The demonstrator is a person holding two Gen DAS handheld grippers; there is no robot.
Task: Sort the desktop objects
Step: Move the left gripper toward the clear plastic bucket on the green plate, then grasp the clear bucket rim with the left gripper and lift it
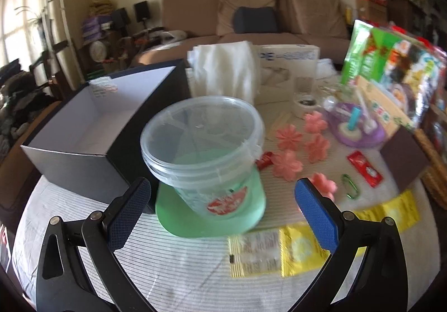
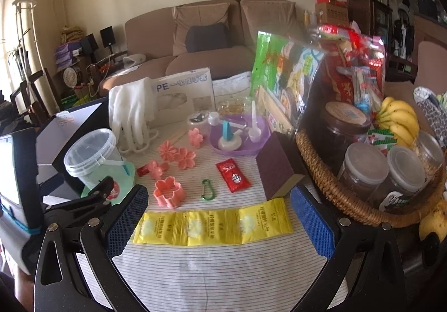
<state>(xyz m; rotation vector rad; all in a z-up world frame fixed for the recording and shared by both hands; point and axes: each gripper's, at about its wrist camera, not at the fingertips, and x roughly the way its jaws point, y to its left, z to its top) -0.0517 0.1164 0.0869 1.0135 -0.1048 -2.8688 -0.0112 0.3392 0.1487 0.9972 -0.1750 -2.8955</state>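
A clear plastic tub (image 1: 204,141) stands on a green lid (image 1: 209,214) beside an open dark box (image 1: 97,127). My left gripper (image 1: 223,217) is open just in front of the tub, holding nothing. Pink flower moulds (image 1: 287,164) lie right of the tub. In the right wrist view my right gripper (image 2: 220,219) is open and empty above a strip of yellow sachets (image 2: 212,225). The tub (image 2: 92,155), a pink cutter (image 2: 169,192), a green carabiner (image 2: 208,190) and a red sachet (image 2: 232,175) lie beyond it. The left gripper's finger (image 2: 103,189) shows by the tub.
A purple tray (image 2: 240,136) with scoops, a brown sponge block (image 2: 279,166), white gloves (image 2: 134,116) and a white carton (image 2: 184,91) sit further back. A wicker basket (image 2: 335,194) of jars and bananas stands at the right. Snack bags (image 1: 396,66) lean behind.
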